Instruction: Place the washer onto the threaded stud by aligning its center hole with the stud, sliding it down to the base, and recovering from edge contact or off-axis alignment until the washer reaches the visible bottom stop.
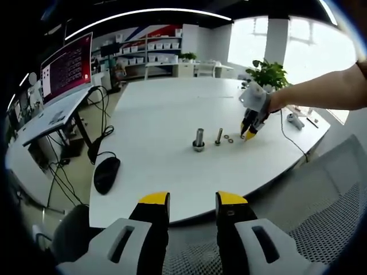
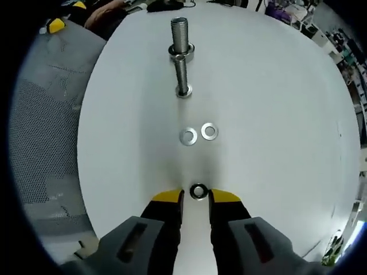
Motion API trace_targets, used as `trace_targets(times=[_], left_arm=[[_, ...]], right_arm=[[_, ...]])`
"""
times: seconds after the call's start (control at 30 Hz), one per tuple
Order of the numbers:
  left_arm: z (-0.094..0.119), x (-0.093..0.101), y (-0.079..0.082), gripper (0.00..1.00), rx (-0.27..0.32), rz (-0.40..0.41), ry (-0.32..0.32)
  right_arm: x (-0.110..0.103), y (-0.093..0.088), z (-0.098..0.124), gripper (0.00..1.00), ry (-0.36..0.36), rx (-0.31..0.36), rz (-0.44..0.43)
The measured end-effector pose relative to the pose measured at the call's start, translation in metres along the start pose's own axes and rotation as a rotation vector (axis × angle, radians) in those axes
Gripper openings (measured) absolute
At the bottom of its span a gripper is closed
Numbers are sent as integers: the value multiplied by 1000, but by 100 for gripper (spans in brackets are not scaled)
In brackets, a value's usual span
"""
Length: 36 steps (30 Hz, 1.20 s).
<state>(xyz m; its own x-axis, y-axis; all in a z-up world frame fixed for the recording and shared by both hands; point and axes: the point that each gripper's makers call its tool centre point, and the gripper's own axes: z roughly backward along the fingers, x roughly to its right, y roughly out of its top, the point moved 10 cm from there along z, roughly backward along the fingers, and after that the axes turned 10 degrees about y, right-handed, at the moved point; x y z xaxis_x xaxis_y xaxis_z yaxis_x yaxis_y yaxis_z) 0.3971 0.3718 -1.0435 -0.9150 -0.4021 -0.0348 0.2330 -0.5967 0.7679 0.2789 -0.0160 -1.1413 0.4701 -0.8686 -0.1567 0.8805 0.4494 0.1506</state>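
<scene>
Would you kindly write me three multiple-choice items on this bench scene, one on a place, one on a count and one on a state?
1. Where does the small ring-shaped part lie in the right gripper view?
A. On top of the large stud
B. At the tips of the right gripper
C. Beside the computer mouse

2. How many loose washers lie flat as a pair between that part and the smaller stud?
A. Two
B. Four
C. None

3. What state is the left gripper in?
A. Shut on a washer
B. Shut on a stud
C. Open and holding nothing

Answers: 1 B, it sits on the table between the yellow tips of the right gripper. 2 A, one washer and a second washer lie side by side. 3 C, its jaws stand apart with nothing between them.
</scene>
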Motion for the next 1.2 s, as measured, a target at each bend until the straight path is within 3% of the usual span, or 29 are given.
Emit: trace_targets(times=[0.33, 0.77, 1.03, 1.1, 1.2], left_arm=[[0, 0, 0, 30, -1, 2, 3], [1, 2, 1, 30, -2, 3, 5], [0, 1, 0, 30, -3, -2, 1], [0, 1, 0, 30, -1, -2, 1], [1, 2, 1, 30, 0, -2, 0]], right_arm=[[-1, -5, 0, 15, -2, 7, -48], [5, 5, -3, 15, -2, -88, -70], [0, 10, -1, 15, -24, -121, -110], [-2, 9, -1, 15, -45, -103, -176], [-6, 9, -2, 15, -72, -101, -151]])
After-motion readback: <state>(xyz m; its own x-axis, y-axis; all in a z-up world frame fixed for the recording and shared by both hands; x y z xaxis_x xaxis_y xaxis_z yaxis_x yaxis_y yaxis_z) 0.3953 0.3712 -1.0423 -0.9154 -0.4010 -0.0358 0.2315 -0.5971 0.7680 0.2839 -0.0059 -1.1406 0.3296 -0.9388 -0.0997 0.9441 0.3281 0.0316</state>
